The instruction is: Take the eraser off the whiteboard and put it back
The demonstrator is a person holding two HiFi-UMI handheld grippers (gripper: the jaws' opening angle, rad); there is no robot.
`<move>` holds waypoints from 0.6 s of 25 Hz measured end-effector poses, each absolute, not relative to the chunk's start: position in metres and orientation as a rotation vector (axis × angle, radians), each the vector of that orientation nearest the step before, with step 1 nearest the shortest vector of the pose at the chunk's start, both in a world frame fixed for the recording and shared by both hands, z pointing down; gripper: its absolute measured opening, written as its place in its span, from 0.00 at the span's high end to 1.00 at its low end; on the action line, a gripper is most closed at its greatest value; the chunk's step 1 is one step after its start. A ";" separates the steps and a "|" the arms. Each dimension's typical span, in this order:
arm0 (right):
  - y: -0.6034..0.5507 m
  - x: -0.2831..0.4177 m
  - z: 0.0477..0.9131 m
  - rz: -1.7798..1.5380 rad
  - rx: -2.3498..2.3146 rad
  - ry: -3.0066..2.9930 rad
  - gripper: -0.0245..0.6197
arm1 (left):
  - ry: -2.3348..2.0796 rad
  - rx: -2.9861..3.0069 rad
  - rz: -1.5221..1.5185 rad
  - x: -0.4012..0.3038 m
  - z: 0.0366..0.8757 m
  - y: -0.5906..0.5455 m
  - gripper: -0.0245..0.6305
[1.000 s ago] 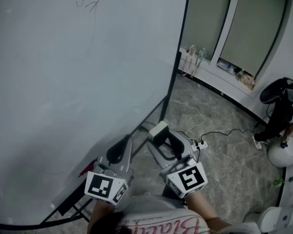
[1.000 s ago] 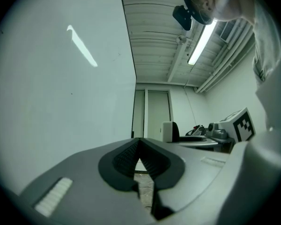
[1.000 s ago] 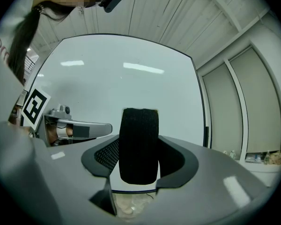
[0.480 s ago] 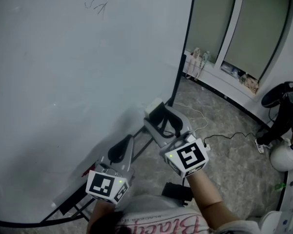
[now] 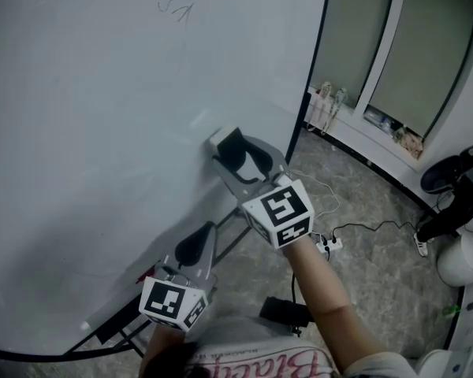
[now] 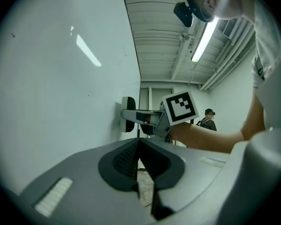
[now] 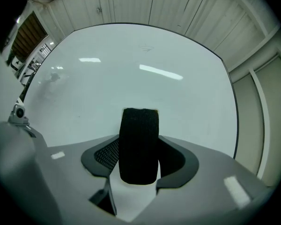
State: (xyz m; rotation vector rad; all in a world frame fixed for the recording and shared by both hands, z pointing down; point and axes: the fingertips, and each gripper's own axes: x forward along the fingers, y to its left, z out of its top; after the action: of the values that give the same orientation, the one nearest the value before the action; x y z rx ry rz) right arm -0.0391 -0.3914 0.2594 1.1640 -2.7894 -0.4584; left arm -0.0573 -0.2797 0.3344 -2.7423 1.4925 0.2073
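Note:
The whiteboard [image 5: 102,132] fills the left of the head view. My right gripper [image 5: 229,152] is raised level against it and shut on the eraser [image 5: 223,142], a black felt block with a pale back. In the right gripper view the eraser [image 7: 139,144] stands upright between the pads, with the whiteboard [image 7: 131,78] right behind it. From the left gripper view the eraser [image 6: 128,121] looks to be at the board's surface, pale side towards it. My left gripper [image 5: 195,239] hangs low beside the board's foot, jaws shut and empty [image 6: 139,149].
A small scribble [image 5: 179,5] sits high on the board. The board's black edge [image 5: 319,53] runs down the right. On the stone floor lie a power strip with cables [image 5: 329,242] and a black object [image 5: 284,312]. A person [image 6: 207,118] stands far off.
My right gripper has carried the eraser up and to the left, from over the floor near the board's corner to the board's face. The left gripper has stayed put.

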 end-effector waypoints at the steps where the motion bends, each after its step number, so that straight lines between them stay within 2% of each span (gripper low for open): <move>1: -0.393 -0.043 0.258 -0.465 1.145 -2.790 0.60 | 1.495 -2.742 0.213 -0.059 0.334 -0.280 0.96; 15: -0.398 -0.050 0.257 -0.486 1.075 -2.814 0.57 | 1.534 -2.734 0.236 -0.067 0.334 -0.284 0.96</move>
State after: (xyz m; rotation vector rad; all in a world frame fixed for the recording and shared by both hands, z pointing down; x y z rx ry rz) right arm -0.0501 -0.3977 0.2571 1.0751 -2.8140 -0.4859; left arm -0.0674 -0.2844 0.3342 -2.7336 1.5339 0.2364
